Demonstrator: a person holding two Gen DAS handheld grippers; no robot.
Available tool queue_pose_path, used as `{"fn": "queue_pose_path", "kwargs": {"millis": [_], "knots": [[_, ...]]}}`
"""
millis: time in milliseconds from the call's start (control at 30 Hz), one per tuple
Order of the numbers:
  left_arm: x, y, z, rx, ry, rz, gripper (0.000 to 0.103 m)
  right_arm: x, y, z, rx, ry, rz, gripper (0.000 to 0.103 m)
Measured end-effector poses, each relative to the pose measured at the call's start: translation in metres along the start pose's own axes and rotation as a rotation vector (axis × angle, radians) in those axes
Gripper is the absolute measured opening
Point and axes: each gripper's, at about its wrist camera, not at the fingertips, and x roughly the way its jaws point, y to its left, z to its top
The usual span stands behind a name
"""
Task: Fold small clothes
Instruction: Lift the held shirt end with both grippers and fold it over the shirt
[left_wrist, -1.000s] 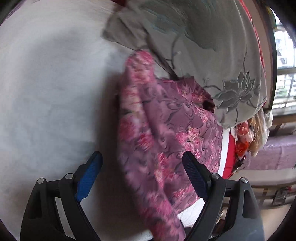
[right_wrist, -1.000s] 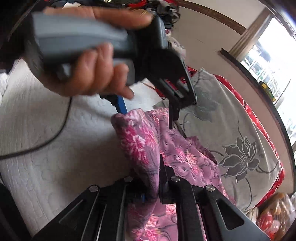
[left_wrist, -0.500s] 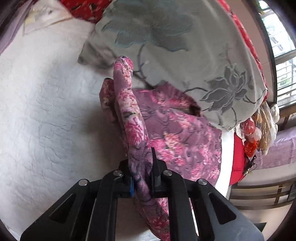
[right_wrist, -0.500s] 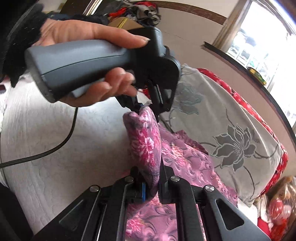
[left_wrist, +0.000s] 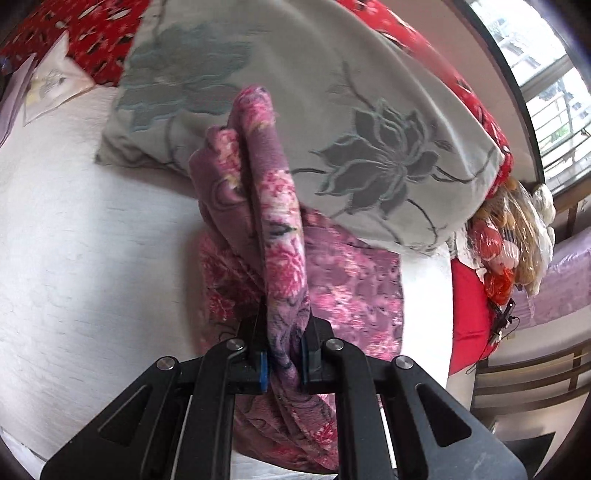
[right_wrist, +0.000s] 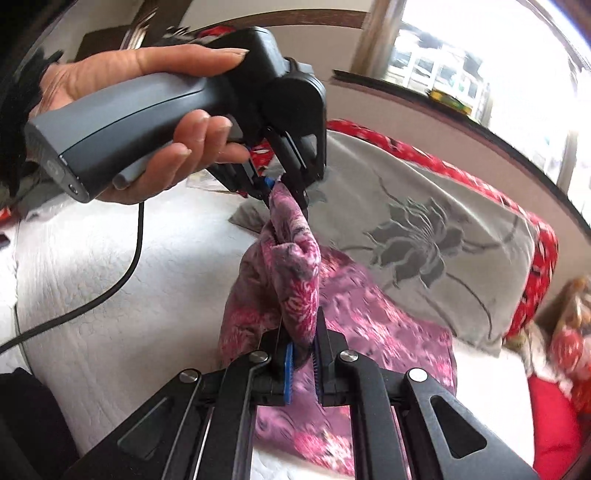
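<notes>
A pink and purple floral garment (left_wrist: 351, 280) hangs lifted off the white quilted bed (left_wrist: 74, 240); its lower part still rests there. My left gripper (left_wrist: 284, 354) is shut on a bunched edge of it. In the right wrist view my right gripper (right_wrist: 301, 354) is shut on another fold of the garment (right_wrist: 295, 273). Beyond that fold, the left gripper (right_wrist: 280, 184) pinches the cloth's far end, held by a person's hand (right_wrist: 147, 74). The stretch of fabric between the two grips stands up as a doubled ridge.
A grey pillow with a dark flower print (left_wrist: 369, 110) lies just behind the garment, over a red patterned cover (left_wrist: 74, 33). Plastic bags (left_wrist: 509, 236) pile at the bed's right edge. A black cable (right_wrist: 136, 236) trails across the quilt (right_wrist: 110, 258). A window is at the far right.
The left gripper went from open around the garment's edge to shut on it. Both grippers then rose, lifting the fabric off the bed; the right stayed shut on its fold.
</notes>
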Motion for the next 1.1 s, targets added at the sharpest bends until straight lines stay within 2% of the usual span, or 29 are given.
{"fn": "queue_pose_path", "kwargs": {"millis": [200, 533, 1100], "knots": [[0.011, -0.05, -0.006, 0.067, 0.009, -0.013, 0.009, -0.01, -0.041, -0.018, 0.143, 0.011, 0.007, 0.007], [0.058, -0.114, -0.021, 0.122, 0.084, -0.037, 0.009, -0.021, -0.095, -0.053, 0.325, 0.052, -0.021, 0.007], [0.131, -0.16, -0.037, 0.19, 0.211, 0.007, 0.009, -0.015, -0.143, -0.11, 0.555, 0.162, -0.036, 0.007]]}}
